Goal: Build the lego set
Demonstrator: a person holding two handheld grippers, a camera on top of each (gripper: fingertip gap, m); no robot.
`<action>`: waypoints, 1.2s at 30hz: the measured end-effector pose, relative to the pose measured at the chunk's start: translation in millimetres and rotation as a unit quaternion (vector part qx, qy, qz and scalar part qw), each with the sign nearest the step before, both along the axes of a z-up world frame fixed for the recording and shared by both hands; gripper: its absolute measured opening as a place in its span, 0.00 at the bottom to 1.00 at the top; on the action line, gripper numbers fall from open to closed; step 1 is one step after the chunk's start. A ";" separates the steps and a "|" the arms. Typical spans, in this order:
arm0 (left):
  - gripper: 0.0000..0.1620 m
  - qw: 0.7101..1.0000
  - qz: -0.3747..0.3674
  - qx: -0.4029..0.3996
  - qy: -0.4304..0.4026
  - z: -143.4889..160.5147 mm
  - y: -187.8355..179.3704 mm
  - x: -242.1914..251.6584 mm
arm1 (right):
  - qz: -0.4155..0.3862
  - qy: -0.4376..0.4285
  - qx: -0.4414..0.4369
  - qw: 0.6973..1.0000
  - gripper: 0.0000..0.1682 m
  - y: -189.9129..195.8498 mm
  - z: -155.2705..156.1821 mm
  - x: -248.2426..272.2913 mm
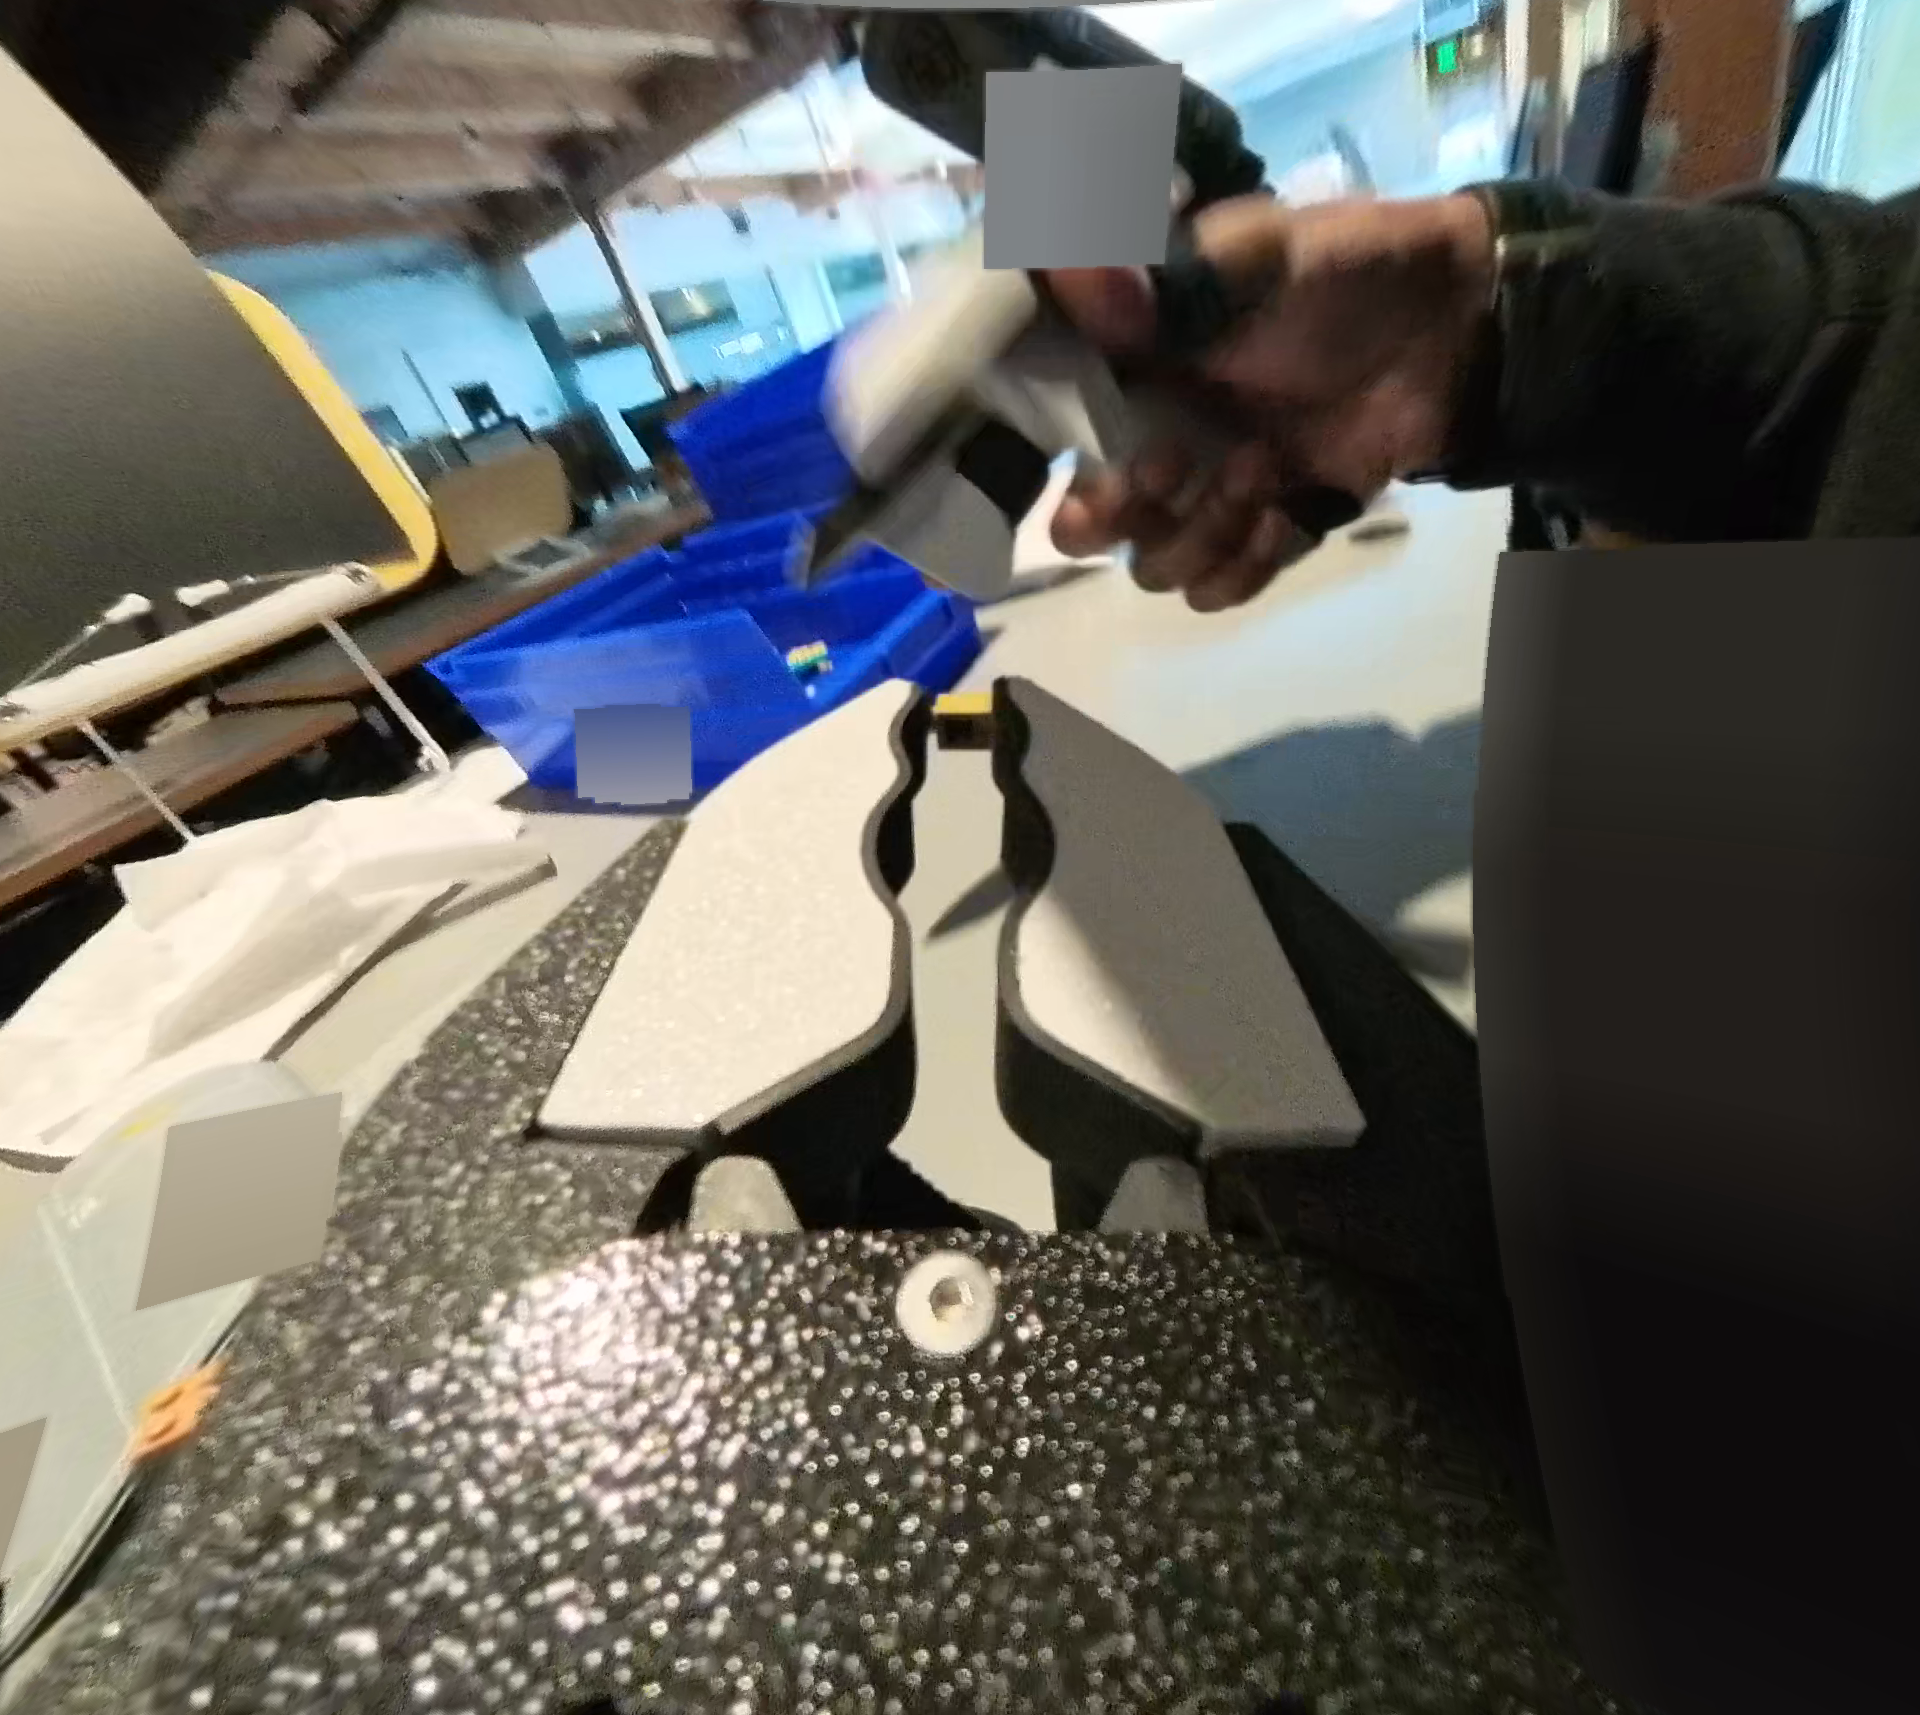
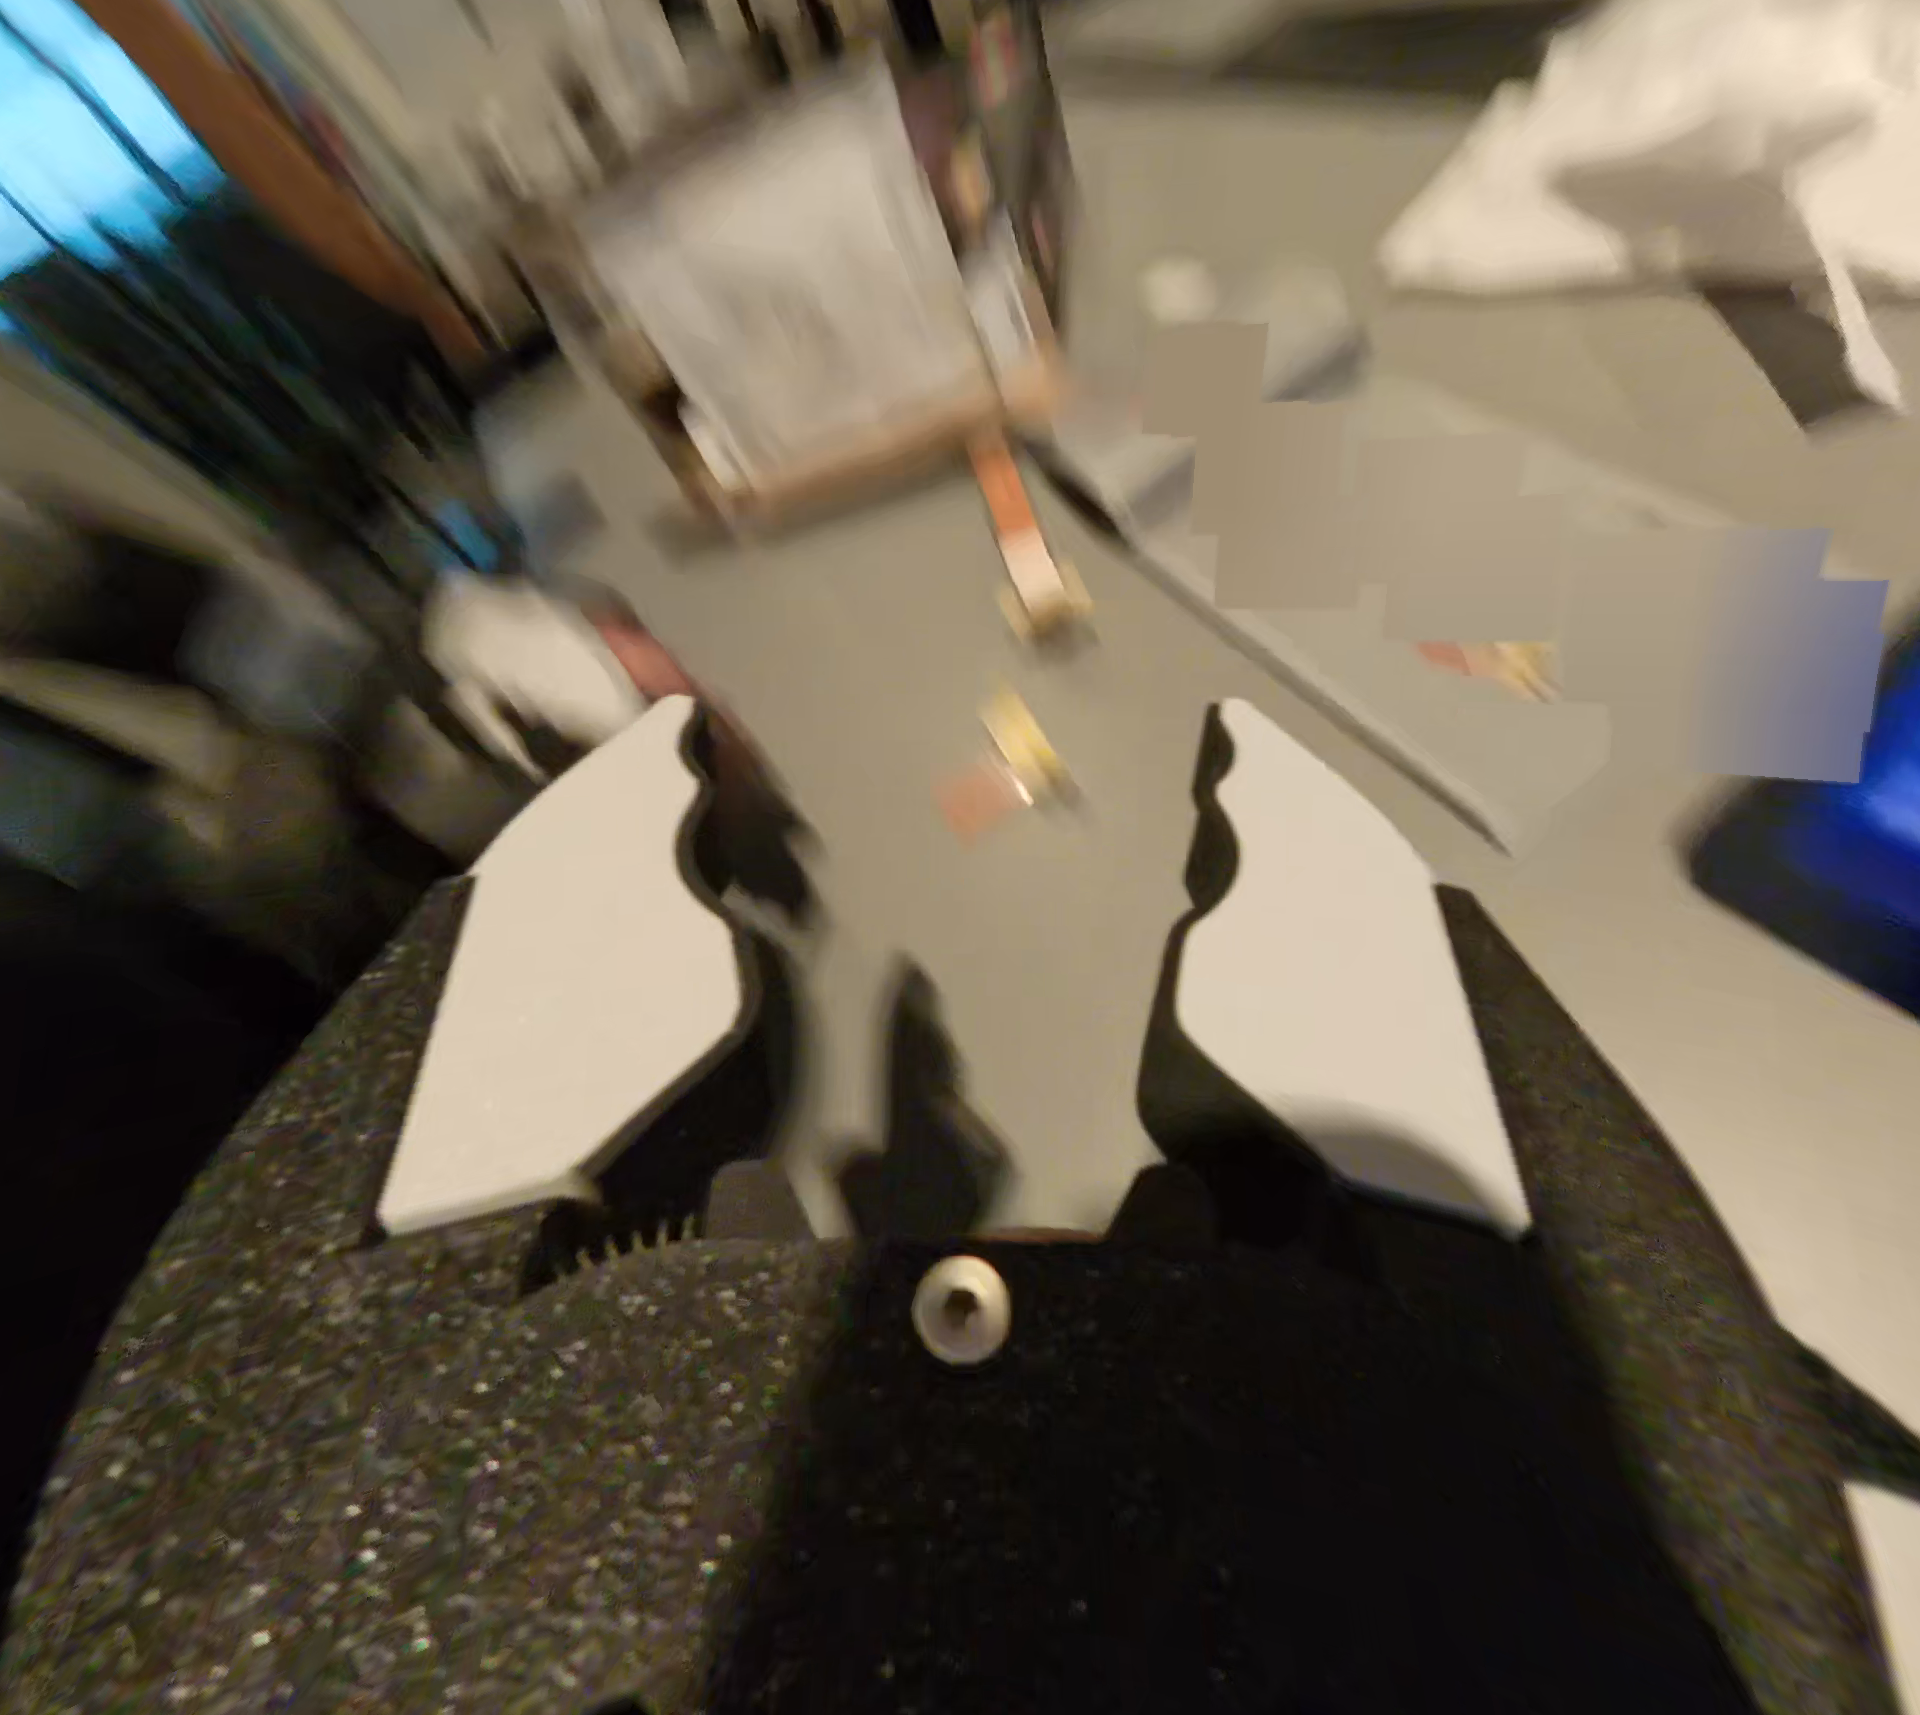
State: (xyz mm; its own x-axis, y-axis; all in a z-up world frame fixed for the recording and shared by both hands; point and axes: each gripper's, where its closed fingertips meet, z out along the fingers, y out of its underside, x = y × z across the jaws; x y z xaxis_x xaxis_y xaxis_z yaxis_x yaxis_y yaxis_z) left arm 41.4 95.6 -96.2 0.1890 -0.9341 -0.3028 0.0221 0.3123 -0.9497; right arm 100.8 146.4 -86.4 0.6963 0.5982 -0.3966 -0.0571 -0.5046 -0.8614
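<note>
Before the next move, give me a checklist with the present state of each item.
1. Left gripper holds a piece: ok. A small yellow and black lego brick is pinched between its fingertips.
2. Right gripper is free: ok. Its jaws stand wide apart with nothing between them.
3. Loose pieces ahead of the right gripper: cannot tell. Small blurred orange and yellow bits lie on the grey table.
4. Blue plastic parts bins within view: ok, beyond the left gripper.
5. Picture sharpness for aiming: not ok. The right wrist view is smeared by motion.
</note>
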 end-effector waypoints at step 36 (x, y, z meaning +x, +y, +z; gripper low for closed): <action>0.07 0.990 -0.100 0.020 0.098 -38.0 -14.2 -1.7 | 0.344 -0.345 -0.005 0.873 0.00 -65.4 -137.2 -9.2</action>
State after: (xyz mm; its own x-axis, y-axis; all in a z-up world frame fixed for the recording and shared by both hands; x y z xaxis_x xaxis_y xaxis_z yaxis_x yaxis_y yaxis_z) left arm 39.7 81.5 -134.2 -0.0638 -0.9334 -0.3530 -0.0970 0.3579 -0.9287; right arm 91.6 81.0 -223.5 0.2480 0.9682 -0.0323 0.7943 -0.2223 -0.5653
